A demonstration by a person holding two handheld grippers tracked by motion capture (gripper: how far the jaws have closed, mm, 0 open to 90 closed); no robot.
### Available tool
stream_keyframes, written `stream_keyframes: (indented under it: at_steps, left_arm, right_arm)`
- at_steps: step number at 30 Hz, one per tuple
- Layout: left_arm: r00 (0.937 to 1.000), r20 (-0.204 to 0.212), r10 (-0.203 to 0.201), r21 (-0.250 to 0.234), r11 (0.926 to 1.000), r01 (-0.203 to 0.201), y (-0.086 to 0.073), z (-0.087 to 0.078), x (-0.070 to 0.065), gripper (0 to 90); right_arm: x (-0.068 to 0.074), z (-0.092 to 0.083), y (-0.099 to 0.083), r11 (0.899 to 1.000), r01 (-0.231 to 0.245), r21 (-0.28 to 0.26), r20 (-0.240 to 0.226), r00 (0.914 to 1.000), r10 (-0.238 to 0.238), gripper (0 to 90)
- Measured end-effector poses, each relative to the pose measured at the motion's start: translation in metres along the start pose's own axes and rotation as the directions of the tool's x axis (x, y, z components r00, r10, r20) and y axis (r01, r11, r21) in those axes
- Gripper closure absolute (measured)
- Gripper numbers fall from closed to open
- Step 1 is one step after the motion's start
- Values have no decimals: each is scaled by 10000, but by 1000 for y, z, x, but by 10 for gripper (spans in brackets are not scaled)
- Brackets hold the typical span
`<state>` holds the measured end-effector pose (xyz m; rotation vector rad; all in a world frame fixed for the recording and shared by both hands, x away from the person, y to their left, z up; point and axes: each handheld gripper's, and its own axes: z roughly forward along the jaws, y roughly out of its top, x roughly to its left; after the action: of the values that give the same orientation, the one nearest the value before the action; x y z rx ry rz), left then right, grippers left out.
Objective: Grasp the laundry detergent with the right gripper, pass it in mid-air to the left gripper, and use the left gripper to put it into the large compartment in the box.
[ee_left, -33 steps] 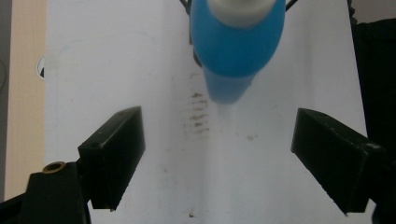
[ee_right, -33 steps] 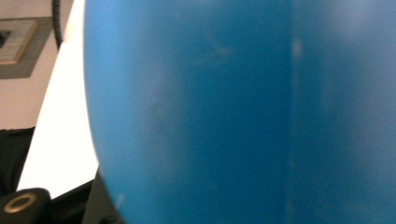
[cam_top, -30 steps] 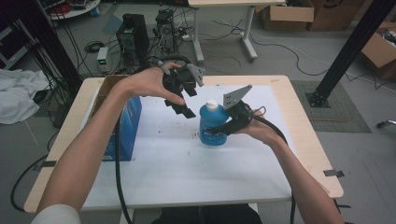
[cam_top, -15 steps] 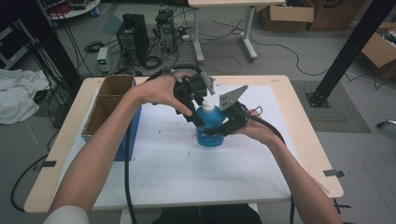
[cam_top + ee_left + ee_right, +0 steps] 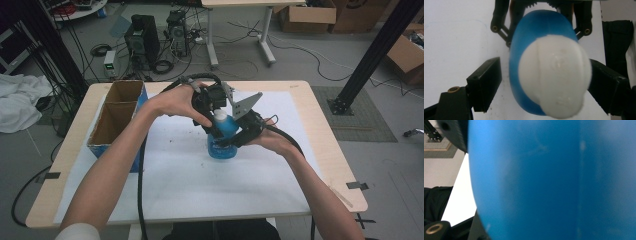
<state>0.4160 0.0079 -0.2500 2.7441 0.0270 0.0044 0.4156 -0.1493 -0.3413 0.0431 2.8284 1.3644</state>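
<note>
High view: right gripper clamps the blue bottle to steady it; left gripper, jaws apart and just closing, straddles the white cap ungripped, probably to unscrew it

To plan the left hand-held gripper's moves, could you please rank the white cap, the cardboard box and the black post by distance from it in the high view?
From the left hand-held gripper:
1. White cap, between its jaws, atop the blue bottle.
2. Cardboard box, at the table's left edge.
3. Black post, on the floor, far right.
</note>
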Motion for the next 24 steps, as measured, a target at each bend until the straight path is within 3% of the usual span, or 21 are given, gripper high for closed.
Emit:
stream_keyframes:
  at_steps: [10, 18, 24]
  left_arm:
    - [9999, 31, -111, -31, 9999, 111, -1, 3, -2, 229]
    - [9999, 18, 99, 32, 9999, -99, -1, 3, -5, 294]
    - [10000, -28, -66, -66, 10000, 66, -2, 3, -4, 303]
  right_arm:
    - [0, 3, -2, 10000, -48, 18, -11, 10000, 48, 451]
    - [1, 3, -2, 10000, -71, 21, 11, 10000, 71, 451]
    - [1, 5, -2, 10000, -5, 28, 45, 10000, 4, 451]
